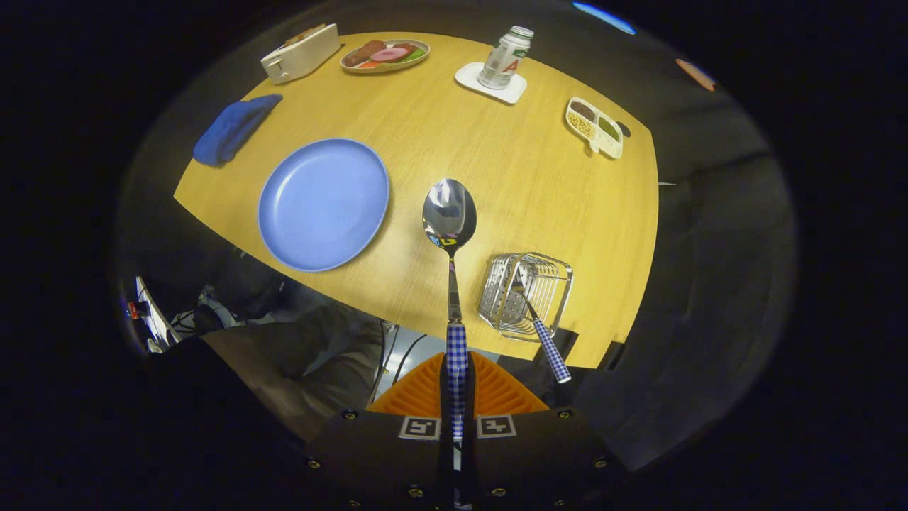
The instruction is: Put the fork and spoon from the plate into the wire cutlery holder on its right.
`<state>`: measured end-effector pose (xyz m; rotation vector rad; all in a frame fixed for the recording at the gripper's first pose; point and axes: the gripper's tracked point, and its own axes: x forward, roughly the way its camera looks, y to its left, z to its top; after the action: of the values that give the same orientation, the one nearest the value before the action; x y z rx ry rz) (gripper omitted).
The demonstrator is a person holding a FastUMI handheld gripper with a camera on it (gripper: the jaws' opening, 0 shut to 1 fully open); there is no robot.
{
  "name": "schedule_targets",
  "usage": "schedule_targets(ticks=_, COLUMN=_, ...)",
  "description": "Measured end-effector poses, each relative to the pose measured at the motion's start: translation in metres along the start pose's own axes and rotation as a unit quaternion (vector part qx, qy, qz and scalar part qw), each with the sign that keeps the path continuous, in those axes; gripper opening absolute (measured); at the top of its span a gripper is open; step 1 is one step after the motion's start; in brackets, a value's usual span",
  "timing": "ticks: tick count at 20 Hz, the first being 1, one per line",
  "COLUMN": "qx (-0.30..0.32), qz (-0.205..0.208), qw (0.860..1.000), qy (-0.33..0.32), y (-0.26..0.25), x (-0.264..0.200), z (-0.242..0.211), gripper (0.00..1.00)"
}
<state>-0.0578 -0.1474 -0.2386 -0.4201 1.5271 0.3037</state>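
Between the clamped fingers (456, 397), shiny spoon (450, 216), blue-checked handle, bowl above table (496, 163)

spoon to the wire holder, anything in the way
Nothing visible blocks it. The gripper is shut on the spoon by its handle, held above the table. The holder sits just right of the spoon; the fork already leans in it, taking one side.
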Motion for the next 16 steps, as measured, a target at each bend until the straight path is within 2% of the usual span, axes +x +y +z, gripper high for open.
schedule_targets(ticks=6, qx=-0.015, qz=-0.035, qw=0.998, qy=0.052, y=-0.04, x=0.004, z=-0.023, gripper=0.04)
schedule_targets(ticks=16, qx=-0.016, qz=-0.04, qw=0.993, qy=0.113, y=-0.067, x=0.015, z=-0.046, gripper=0.04)
